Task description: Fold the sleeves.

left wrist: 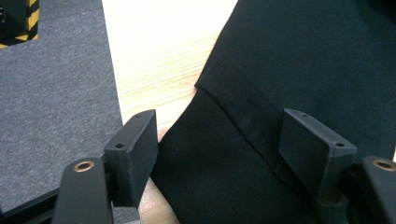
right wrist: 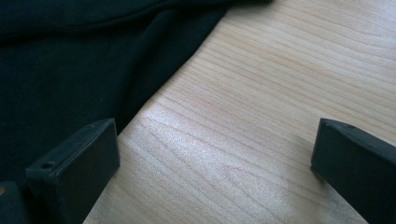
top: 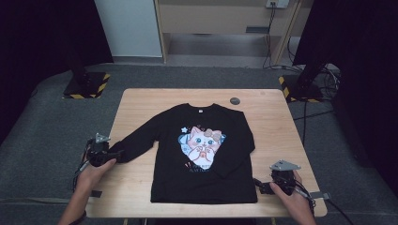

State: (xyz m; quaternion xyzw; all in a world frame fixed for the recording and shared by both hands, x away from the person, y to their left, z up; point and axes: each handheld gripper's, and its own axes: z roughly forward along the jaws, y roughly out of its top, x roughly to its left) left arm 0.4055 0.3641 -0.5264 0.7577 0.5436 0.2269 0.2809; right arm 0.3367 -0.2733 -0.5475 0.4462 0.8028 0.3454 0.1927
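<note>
The black sweatshirt (top: pixel 204 154) is lying flat, front up, in the middle of the desk (top: pixel 272 126), and its left cuff (left wrist: pixel 224 158) is being straddled near the desk's edge by the left gripper (left wrist: pixel 217 158), whose fingers (left wrist: pixel 135 149) are spread on either side of the ribbing and not yet pressing it. Both layers of the cuff are best being taken deep between them before anything is lifted. The right gripper (right wrist: pixel 212 172) is being held with fingers spread over bare wood just beside the hem.
</note>
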